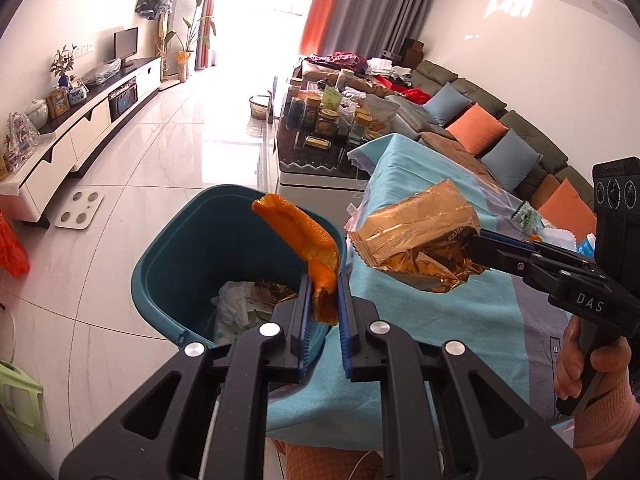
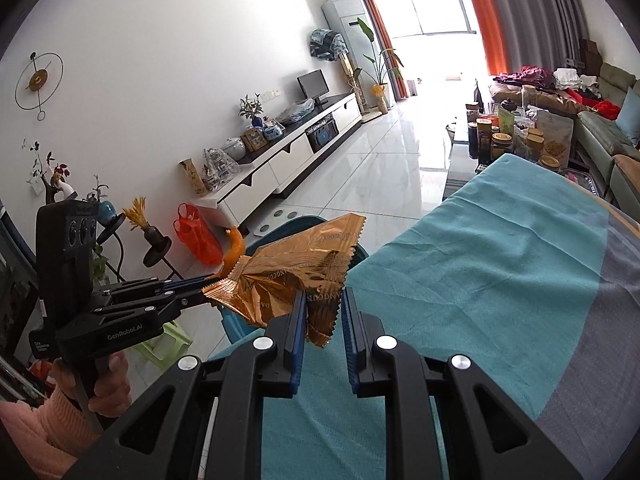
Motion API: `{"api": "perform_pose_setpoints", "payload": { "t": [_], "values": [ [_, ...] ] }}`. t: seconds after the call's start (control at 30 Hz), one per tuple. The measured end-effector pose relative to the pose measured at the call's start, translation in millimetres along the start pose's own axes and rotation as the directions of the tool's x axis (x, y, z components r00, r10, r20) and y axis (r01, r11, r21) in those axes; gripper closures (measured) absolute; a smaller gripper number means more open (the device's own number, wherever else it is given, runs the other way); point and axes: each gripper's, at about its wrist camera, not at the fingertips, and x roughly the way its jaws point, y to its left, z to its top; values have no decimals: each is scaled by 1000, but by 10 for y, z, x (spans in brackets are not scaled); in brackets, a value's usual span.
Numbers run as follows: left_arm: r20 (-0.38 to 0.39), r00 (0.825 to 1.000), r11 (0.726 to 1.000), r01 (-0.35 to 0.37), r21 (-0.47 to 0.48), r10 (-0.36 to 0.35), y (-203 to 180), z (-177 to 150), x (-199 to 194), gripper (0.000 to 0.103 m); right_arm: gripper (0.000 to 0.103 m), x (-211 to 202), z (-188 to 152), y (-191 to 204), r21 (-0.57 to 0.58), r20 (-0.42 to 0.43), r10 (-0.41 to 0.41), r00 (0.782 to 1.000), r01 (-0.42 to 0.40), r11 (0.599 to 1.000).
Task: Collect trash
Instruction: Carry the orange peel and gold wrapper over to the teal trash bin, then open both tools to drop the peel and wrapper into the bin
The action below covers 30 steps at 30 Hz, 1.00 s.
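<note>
A curled orange peel [image 1: 316, 248] is clamped by the left gripper [image 1: 324, 300] above a teal plastic bin [image 1: 172, 264]; a crinkled gold foil wrapper [image 2: 288, 276] is pinched by the right gripper [image 2: 323, 320] beside a turquoise cloth [image 2: 480, 260].

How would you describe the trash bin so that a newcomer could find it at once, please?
Start at the table under the turquoise cloth. On the white tiled floor against its edge stands the teal bin, open-topped, holding crumpled paper; nothing else nearby is a container.

Each wrist view looks forward and downward along its own claw, close over the teal-clothed table [image 1: 460, 320] [image 2: 480, 260]; both share the round teal plastic bin [image 1: 192, 248] [image 2: 288, 228], and each sees the other claw.
</note>
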Motion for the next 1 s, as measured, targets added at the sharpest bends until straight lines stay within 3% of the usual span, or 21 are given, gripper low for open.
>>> {"api": "perform_pose_setpoints", "payload": {
  "t": [0.57, 1.0],
  "values": [
    [-20, 999, 998, -42, -55, 41, 168, 13, 149, 90, 87, 331, 136, 136, -17, -48, 6, 999, -7, 1000],
    [-95, 991, 989, -99, -111, 89, 443, 32, 517, 90, 85, 807, 228, 291, -55, -143, -43, 989, 35, 998]
  ]
}}
